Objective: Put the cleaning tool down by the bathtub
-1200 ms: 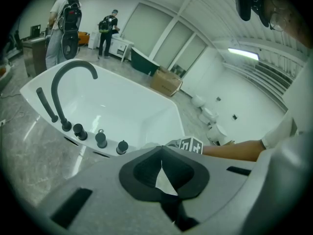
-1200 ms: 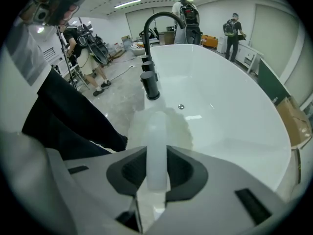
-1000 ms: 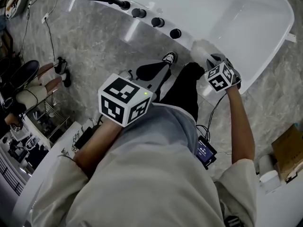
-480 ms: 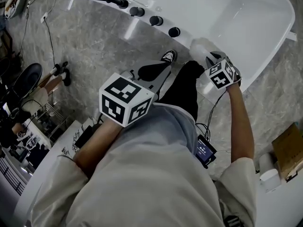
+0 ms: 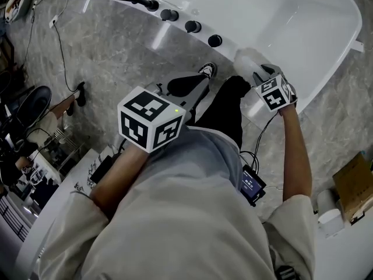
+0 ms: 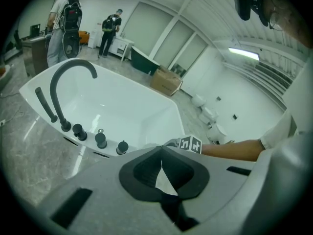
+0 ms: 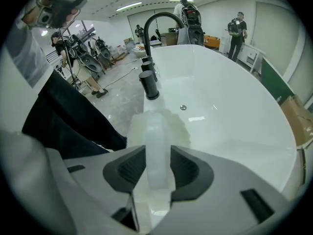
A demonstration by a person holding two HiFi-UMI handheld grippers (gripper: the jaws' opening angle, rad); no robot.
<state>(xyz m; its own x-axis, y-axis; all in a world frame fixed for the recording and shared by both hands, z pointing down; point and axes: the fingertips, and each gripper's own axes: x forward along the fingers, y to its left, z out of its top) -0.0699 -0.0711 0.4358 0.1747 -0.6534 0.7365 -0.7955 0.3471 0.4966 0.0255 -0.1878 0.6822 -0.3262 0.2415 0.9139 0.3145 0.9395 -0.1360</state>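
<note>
Right gripper (image 7: 158, 152) fingers, just opening, flank the cleaning tool (image 7: 155, 126) handle on the bathtub (image 7: 230, 102) rim

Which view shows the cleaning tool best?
The right gripper view: the cleaning tool's translucent handle stands between the right gripper's jaws, which have just been opening. The head view shows only a pale blur on the bathtub rim; the left gripper view hides it.
</note>
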